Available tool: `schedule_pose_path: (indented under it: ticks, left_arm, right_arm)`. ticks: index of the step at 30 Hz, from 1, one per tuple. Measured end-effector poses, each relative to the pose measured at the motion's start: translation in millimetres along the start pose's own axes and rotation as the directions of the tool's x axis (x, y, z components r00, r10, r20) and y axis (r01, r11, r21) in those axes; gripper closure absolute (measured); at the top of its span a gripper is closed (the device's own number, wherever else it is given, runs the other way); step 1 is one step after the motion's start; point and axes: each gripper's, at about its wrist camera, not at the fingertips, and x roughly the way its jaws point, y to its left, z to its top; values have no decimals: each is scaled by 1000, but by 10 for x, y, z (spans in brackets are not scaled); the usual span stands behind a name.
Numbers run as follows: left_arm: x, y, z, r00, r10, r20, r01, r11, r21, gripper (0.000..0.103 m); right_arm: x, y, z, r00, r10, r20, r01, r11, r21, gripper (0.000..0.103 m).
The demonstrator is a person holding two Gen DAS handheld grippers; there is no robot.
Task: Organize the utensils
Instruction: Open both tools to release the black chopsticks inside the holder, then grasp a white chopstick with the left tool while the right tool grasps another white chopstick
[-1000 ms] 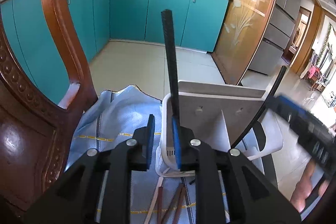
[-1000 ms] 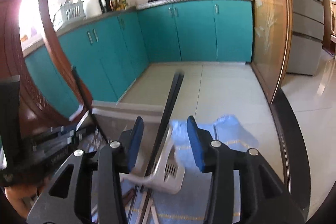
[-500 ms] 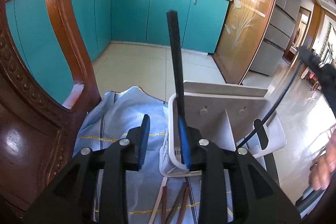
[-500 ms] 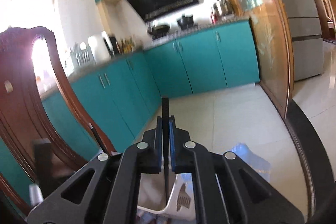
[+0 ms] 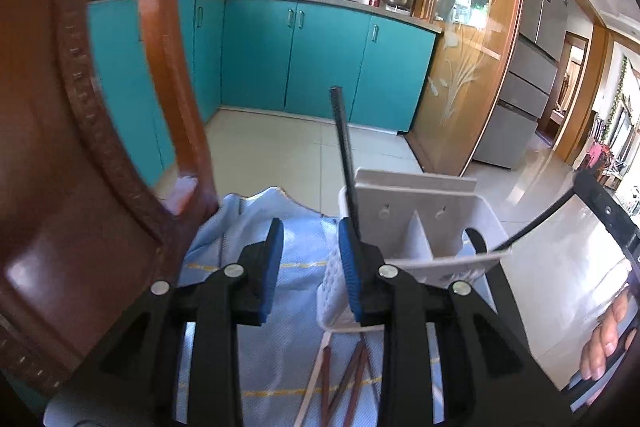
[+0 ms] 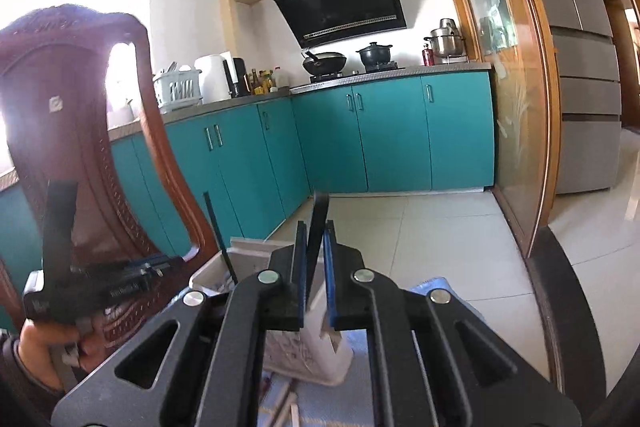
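A white utensil holder (image 5: 416, 199) stands on the blue cloth (image 5: 248, 227). One black chopstick (image 5: 344, 147) stands upright in its left compartment. My left gripper (image 5: 310, 239) is open just left of the holder's near corner, with nothing between its pads. My right gripper (image 6: 314, 227) grips a second black chopstick (image 6: 321, 205), and its jaws are starting to open with the stick still between the pads. In the left wrist view that black chopstick (image 5: 532, 225) slants from the holder's right compartment up to the right gripper (image 5: 580, 183).
Brown chopsticks (image 5: 356, 375) and a white one (image 5: 316, 363) lie on the cloth in front of the holder. A carved wooden chair back (image 5: 60, 187) rises close on the left. A hand (image 5: 604, 339) is at the right edge. Teal cabinets and tiled floor lie beyond.
My right gripper shut on the black chopstick and tilted upward. My left gripper's jaws widened, leaving the upright chopstick in the holder, and it drew back a little.
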Motion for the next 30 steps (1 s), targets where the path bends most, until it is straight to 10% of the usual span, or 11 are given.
schedule_pose_path:
  ticks: [7,14,23,30]
  left_arm:
    - [-50,142,-392,993,26,-115,-27,1000,-7,69]
    - [260,58,-848,952,72,-298,-62,997,45,69]
    - [326,-40,-1068,931,98,-353,-62,992,110,57]
    - [446,-57,-1124,912,113,-395,-64,989,134,53]
  right_arm:
    - [-277,161,-549,988,28,-149,-41,995,-87,66]
    - [280,500,-1312,839,-132,-529,-13,965,-261,63]
    - [538,403,-1531,744,-162,-648,35,978,-204,63]
    - [577,367,-1582,739,-145,-658,42,985,-170,72]
